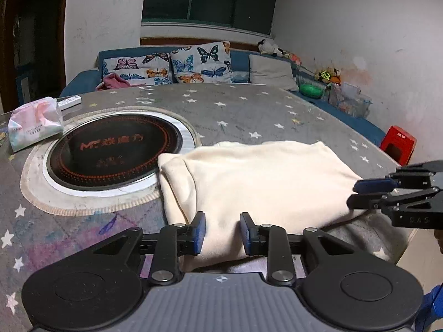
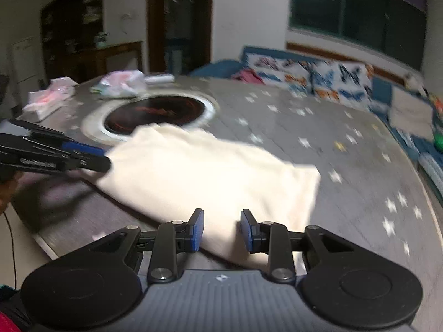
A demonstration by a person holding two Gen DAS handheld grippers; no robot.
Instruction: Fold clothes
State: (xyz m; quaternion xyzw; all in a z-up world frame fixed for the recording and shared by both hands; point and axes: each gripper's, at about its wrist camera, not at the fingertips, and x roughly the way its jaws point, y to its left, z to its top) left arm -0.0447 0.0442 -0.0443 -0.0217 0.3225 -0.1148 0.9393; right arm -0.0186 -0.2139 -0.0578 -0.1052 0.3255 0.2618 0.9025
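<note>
A cream garment lies folded on the grey star-patterned table, its far left corner over the round black cooktop. My left gripper is open, its jaws either side of the garment's near edge. My right gripper enters from the right at the garment's right corner. In the blurred right wrist view, the right gripper is open with its jaws astride the cream garment near edge. The left gripper shows at the left, at the garment's left corner.
A tissue pack and a white remote lie at the table's far left. A blue sofa with butterfly cushions stands behind the table. A red stool is on the right. The table edge runs close below the garment.
</note>
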